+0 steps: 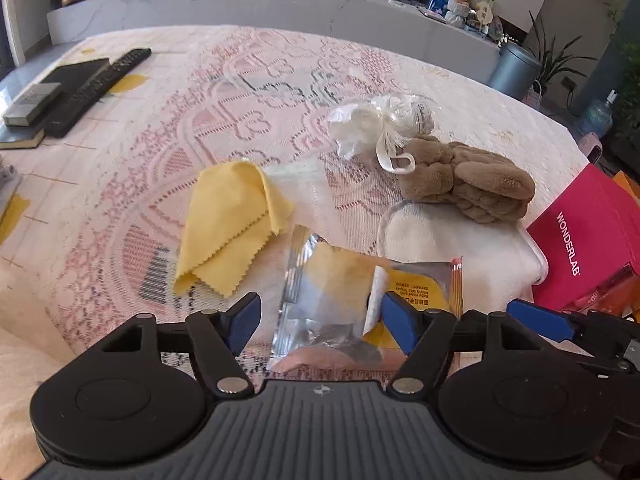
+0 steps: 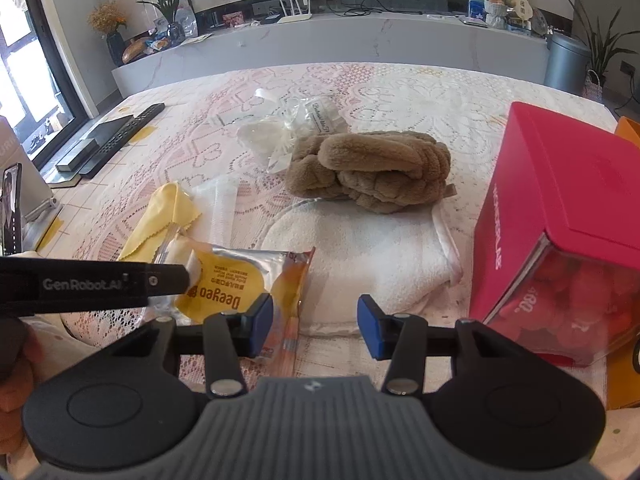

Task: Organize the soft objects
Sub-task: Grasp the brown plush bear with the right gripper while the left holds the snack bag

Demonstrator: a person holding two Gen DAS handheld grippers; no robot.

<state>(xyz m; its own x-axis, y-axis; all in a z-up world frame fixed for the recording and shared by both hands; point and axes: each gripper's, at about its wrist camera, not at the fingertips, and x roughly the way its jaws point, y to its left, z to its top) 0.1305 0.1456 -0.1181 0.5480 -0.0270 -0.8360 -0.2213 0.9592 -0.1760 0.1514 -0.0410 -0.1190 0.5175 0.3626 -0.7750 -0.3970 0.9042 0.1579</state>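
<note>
While my left gripper (image 1: 320, 320) is spreading wide around the wet-wipe packet (image 1: 360, 300), its right finger is touching the packet's label flap. The packet is lying on the lace-covered surface (image 1: 248, 112), just beside the yellow cloth (image 1: 228, 228) and overlapping the white towel (image 1: 460, 252). My right gripper (image 2: 316, 322) is hovering open and empty near the packet's edge.

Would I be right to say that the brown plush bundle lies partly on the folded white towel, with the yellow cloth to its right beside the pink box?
Not quite. The brown plush bundle does lie partly on the folded white towel, but the yellow cloth lies to its left, far from the pink box, as the right wrist view shows.
</note>
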